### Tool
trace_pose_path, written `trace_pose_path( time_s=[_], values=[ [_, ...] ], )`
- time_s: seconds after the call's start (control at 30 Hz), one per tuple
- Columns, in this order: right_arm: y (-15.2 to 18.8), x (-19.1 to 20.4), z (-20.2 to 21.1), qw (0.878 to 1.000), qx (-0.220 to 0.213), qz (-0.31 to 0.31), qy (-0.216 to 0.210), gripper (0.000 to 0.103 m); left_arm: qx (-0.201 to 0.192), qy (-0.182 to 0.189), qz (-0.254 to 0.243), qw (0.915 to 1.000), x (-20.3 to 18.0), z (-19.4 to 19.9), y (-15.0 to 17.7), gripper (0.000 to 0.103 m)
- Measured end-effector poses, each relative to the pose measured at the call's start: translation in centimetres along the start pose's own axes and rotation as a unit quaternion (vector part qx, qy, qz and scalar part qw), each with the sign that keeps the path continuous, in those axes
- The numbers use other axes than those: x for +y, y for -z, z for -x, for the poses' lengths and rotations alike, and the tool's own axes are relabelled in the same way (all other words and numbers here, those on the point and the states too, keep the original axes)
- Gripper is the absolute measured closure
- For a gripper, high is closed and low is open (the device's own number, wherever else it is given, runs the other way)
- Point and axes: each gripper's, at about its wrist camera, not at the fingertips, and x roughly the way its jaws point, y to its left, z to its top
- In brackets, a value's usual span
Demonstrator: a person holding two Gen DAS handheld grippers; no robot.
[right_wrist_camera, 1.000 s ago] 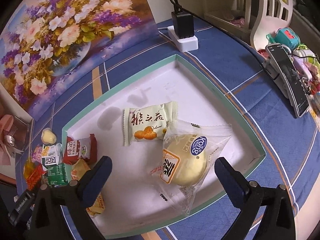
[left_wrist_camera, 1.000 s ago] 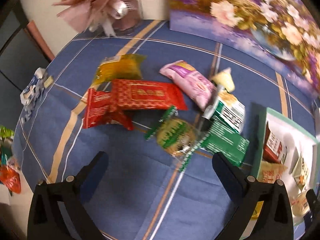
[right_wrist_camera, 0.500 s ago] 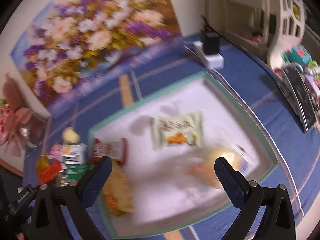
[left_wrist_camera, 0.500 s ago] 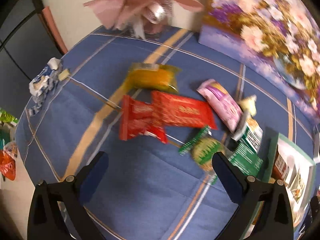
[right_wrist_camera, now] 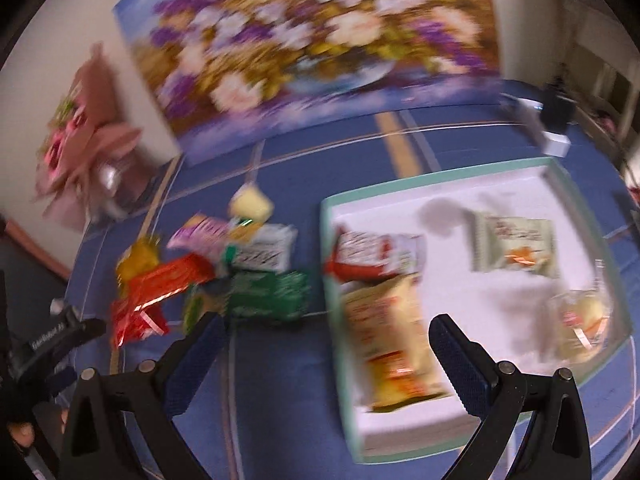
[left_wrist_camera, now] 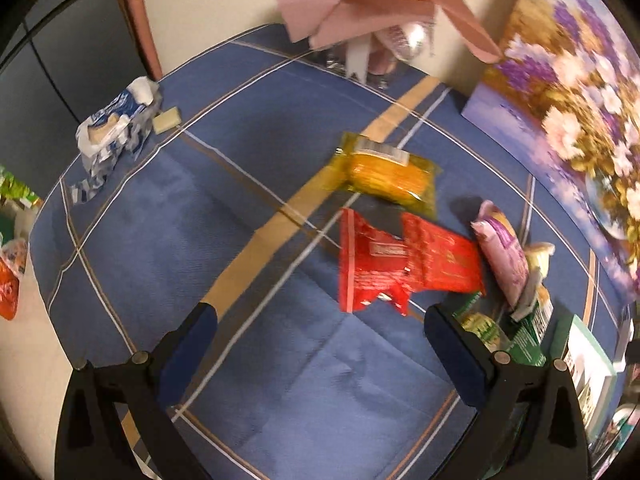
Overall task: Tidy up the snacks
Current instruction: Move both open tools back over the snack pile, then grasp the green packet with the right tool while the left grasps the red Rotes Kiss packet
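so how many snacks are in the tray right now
4 in the tray: red-and-white packet at its left edge, yellow bag below it, pale green packet farther right, clear-wrapped bun at right. Blur could hide more.

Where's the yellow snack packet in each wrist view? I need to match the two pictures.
Left wrist: the yellow snack packet lies right of centre on the blue tablecloth, just above the red packets.
Right wrist: the same packet, blurred, sits at the left end of the snack pile, just above the red packets.
Shared landmark: the flower painting standing behind the pile.
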Motion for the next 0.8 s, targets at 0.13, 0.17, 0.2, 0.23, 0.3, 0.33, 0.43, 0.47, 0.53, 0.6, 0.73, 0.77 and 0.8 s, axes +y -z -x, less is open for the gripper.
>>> trace_pose_path(
  time_s=[0.13, 0.17, 0.2, 0.23, 0.3, 0.33, 0.43, 0.47, 0.53, 0.6, 0.73, 0.77, 0.8],
  values=[
    [0.9, 2.7, -1.4, 0.999, 0.02, 0.018, -0.018, 0.0, 0.003, 0.001, 0.013, 0.9999, 1.3, -0.4, -0.6, 0.0],
    [1.0, 3.2, -1.9, 0.999, 0.024, 0.024, -0.02, 0.0, 0.005, 0.0, 0.014, 0.9999, 1.4, -0.5, -0.7, 0.0],
    [1.0, 3.5, -2.1, 0.999, 0.026, 0.027, -0.019, 0.0, 0.006, 0.001, 0.015, 0.9999, 1.4, -0.7, -0.7, 0.0],
    [1.0, 3.9, -2.5, 0.999, 0.028, 0.03, -0.017, 0.0, 0.011, 0.004, 0.017, 0.9998, 1.4, -1.1, -0.8, 0.0],
    [1.0, 4.2, -2.9, 0.999, 0.032, 0.031, -0.014, 0.0, 0.017, 0.012, 0.022, 0.9995, 1.3, -1.6, -0.9, 0.0],
    [1.0, 4.3, -3.2, 0.999, 0.034, 0.03, -0.012, 0.0, 0.018, 0.017, 0.027, 0.9993, 1.3, -1.9, -0.9, 0.0],
    [0.7, 4.3, -4.0, 0.999, 0.036, 0.028, -0.002, 0.0, 0.022, 0.029, 0.03, 0.9989, 1.0, -2.7, -1.2, 0.0],
    [0.6, 4.4, -4.1, 0.999, 0.036, 0.028, -0.001, 0.0, 0.028, 0.037, 0.028, 0.9985, 0.9, -3.0, -1.4, 0.0],
    [0.3, 4.4, -4.6, 0.999, 0.038, 0.024, 0.0, 0.0, 0.033, 0.047, 0.025, 0.9981, 0.6, -3.4, -1.7, 0.0],
    [-0.1, 4.3, -5.0, 0.999, 0.039, 0.021, -0.001, 0.001, 0.033, 0.049, 0.014, 0.9982, 0.1, -4.0, -2.0, 0.0],
    [-1.0, 4.4, -6.1, 0.999, 0.045, 0.021, 0.0, 0.009, 0.032, 0.045, 0.004, 0.9985, -0.6, -4.9, -2.6, 0.001],
    [-1.1, 4.4, -6.4, 0.999, 0.047, 0.022, 0.002, 0.012, 0.031, 0.045, 0.004, 0.9985, -0.7, -5.1, -2.7, 0.001],
    [-1.2, 4.5, -6.7, 0.999, 0.049, 0.023, 0.004, 0.013, 0.031, 0.047, 0.002, 0.9984, -0.9, -5.2, -2.9, 0.005]
  ],
)
